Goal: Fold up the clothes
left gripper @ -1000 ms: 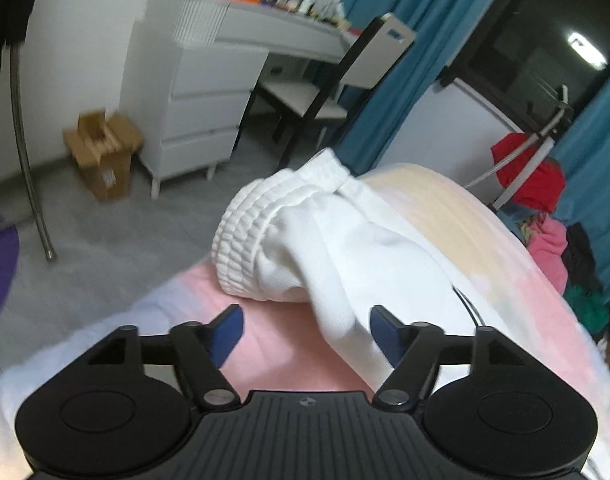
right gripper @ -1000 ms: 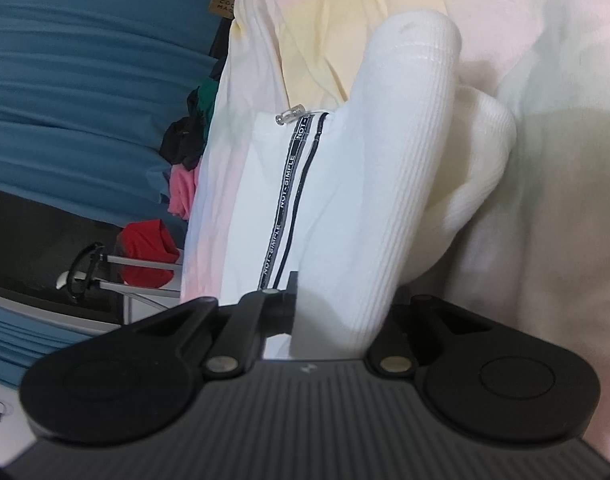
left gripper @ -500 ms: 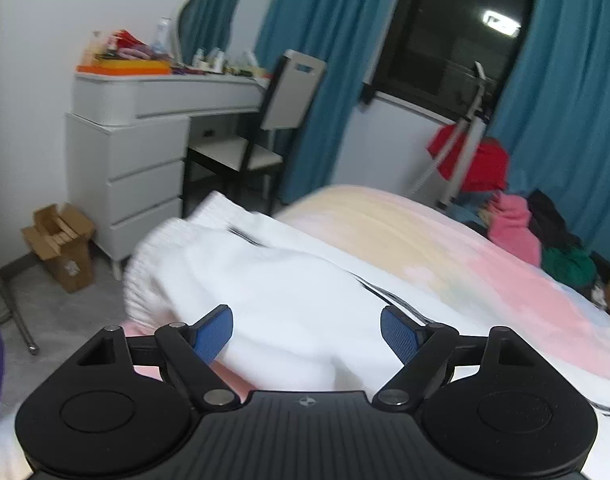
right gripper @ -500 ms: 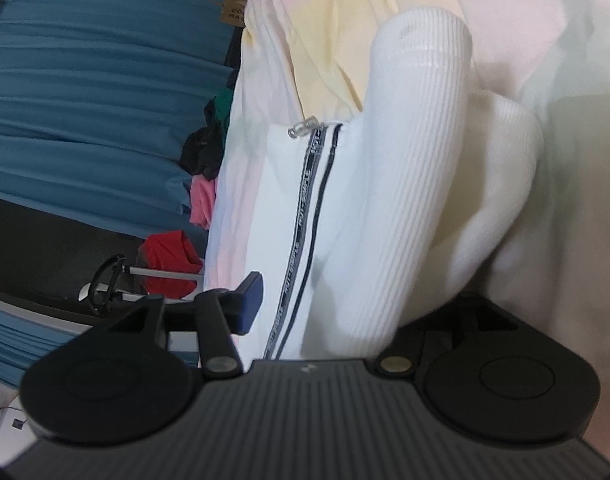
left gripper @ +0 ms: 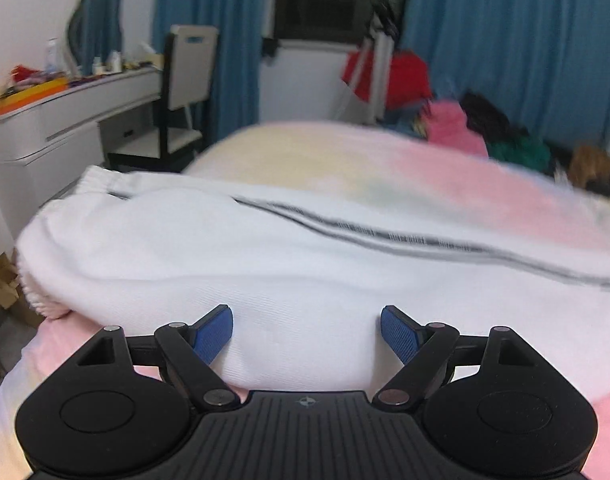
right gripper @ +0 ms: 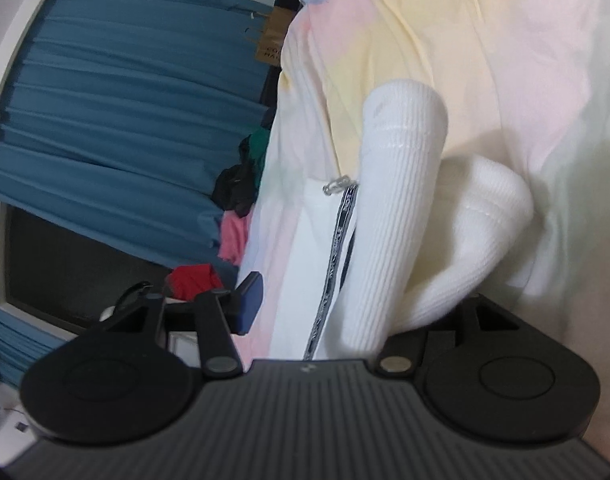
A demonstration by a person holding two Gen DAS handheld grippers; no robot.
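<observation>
On the bed, both hand-held grippers stand spread apart over the white garment.

Nearest the lens, the left hand-held gripper (left gripper: pixel 307 334) keeps its blue pads wide, and its view has swung up from the ribbed cuff to look level along the white sweatpants (left gripper: pixel 289 272), whose black side stripe (left gripper: pixel 425 242) now runs across the pastel bedspread (left gripper: pixel 445 184). The right hand-held gripper (right gripper: pixel 345 304), clamped on the ribbed leg a second ago, has parted; only one pad shows, the other hidden behind cloth. The cuffs (right gripper: pixel 405 128) lie doubled together. Judging by this, a fold looks just laid and released. Beyond stand the desk (left gripper: pixel 65 104) and blue curtains (left gripper: pixel 505 40).
</observation>
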